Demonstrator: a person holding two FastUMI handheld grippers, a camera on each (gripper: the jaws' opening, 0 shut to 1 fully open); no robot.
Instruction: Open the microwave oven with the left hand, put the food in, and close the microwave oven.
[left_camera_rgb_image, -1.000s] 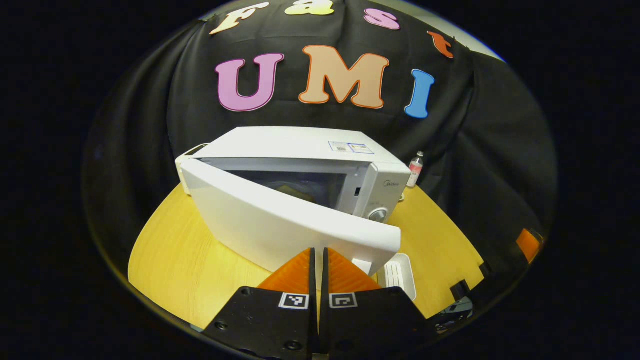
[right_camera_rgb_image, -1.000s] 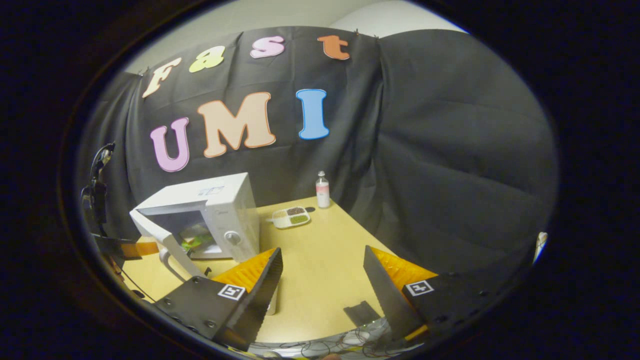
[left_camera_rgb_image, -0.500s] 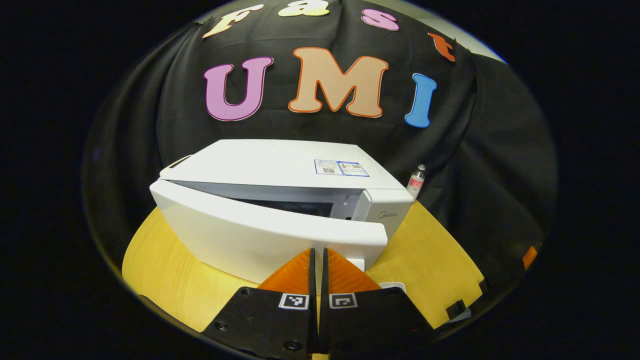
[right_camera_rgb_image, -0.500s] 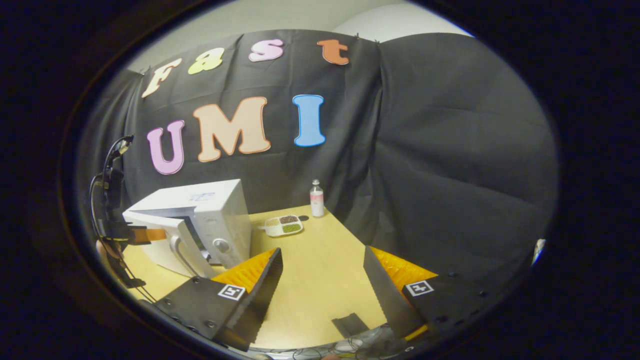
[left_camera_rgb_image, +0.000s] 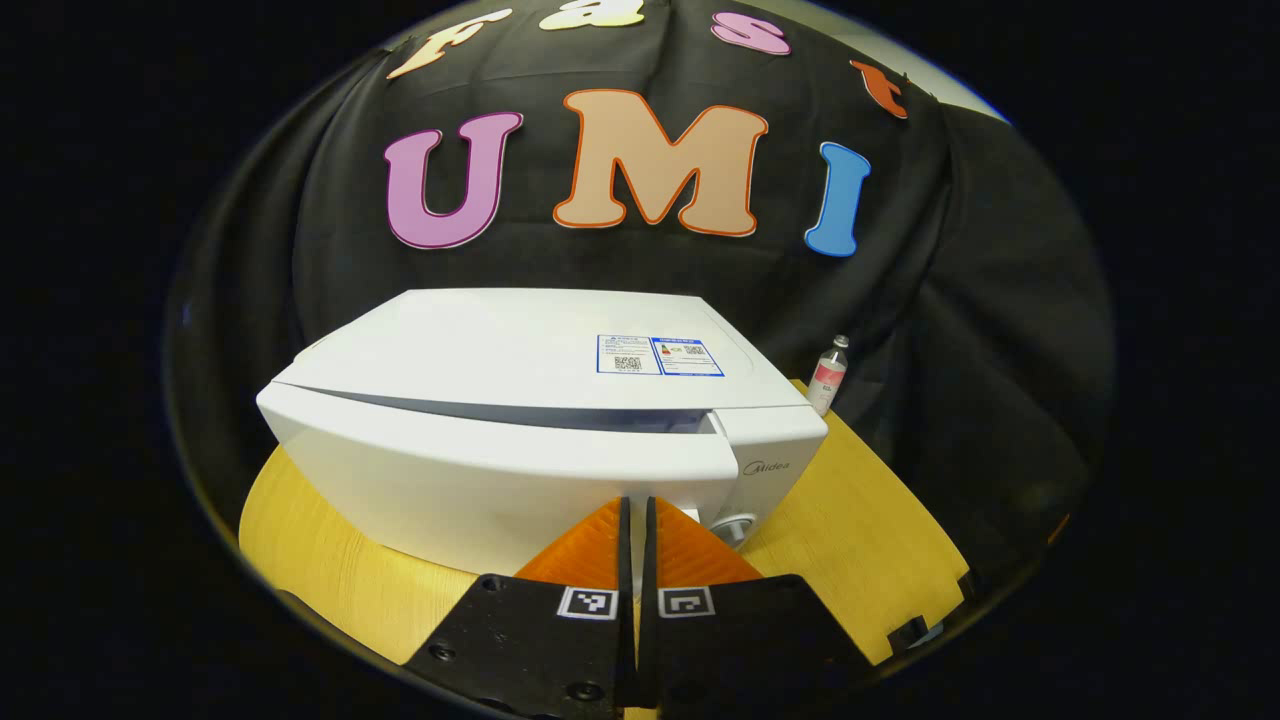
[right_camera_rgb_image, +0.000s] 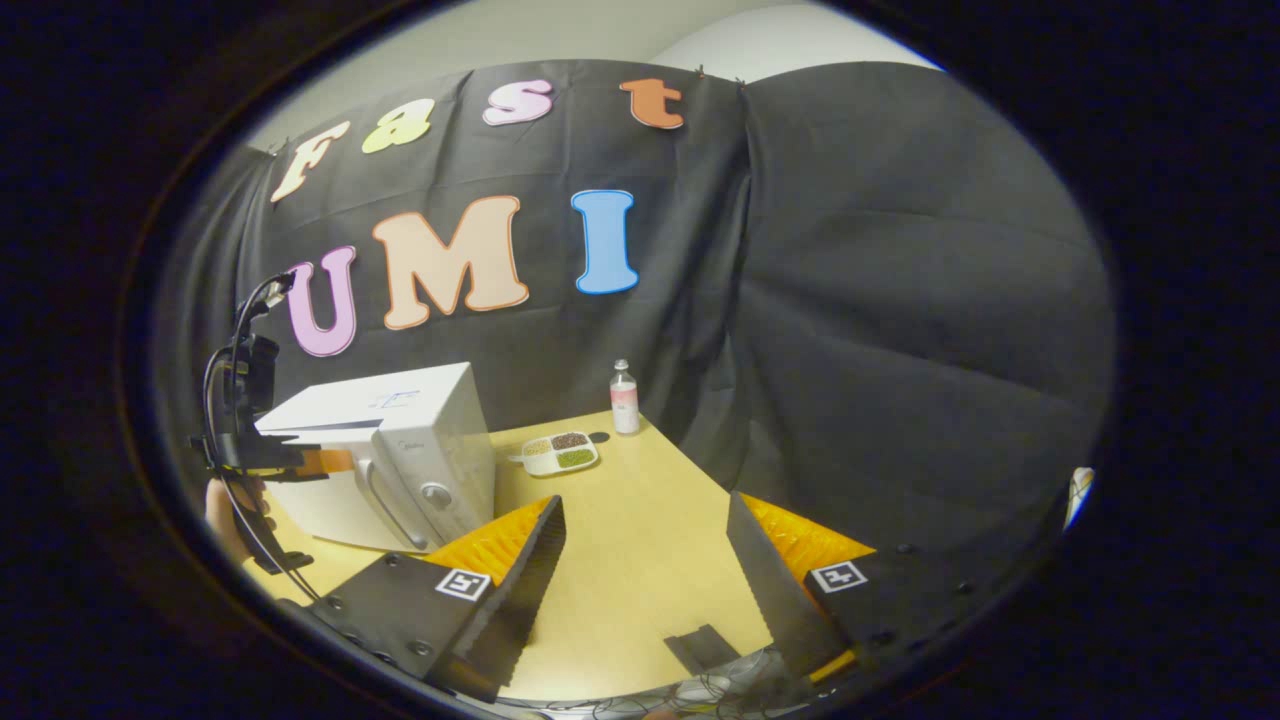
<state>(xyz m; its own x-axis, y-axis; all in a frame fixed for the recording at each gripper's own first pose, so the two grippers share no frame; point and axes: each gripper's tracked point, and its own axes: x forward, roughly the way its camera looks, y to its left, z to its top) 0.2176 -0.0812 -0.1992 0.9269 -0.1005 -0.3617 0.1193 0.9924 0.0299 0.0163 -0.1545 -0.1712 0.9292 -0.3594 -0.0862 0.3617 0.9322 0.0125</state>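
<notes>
A white microwave oven (left_camera_rgb_image: 520, 360) stands on the yellow table (left_camera_rgb_image: 860, 520). Its door (left_camera_rgb_image: 480, 480) is almost shut, with a thin dark gap left along the top. My left gripper (left_camera_rgb_image: 636, 510) is shut, empty, and its tips press against the door front near the right end. In the right gripper view the microwave oven (right_camera_rgb_image: 400, 450) sits at the left with its curved handle (right_camera_rgb_image: 380, 500) showing, and the left gripper (right_camera_rgb_image: 315, 462) touches the door, held by a hand (right_camera_rgb_image: 235, 505). My right gripper (right_camera_rgb_image: 645, 530) hovers open over the table (right_camera_rgb_image: 640, 520), apart from the oven.
A small bottle (left_camera_rgb_image: 828, 374) with a pink label stands at the back of the table, right of the oven. A white divided tray (right_camera_rgb_image: 558, 453) with several foods lies between the oven and the bottle (right_camera_rgb_image: 624, 398). Cables lie at the table's near edge.
The microwave door has swung from half open to nearly shut, pushed by my left gripper moving forward. The food inside is now hidden. The right gripper stayed open and drifted slightly.
</notes>
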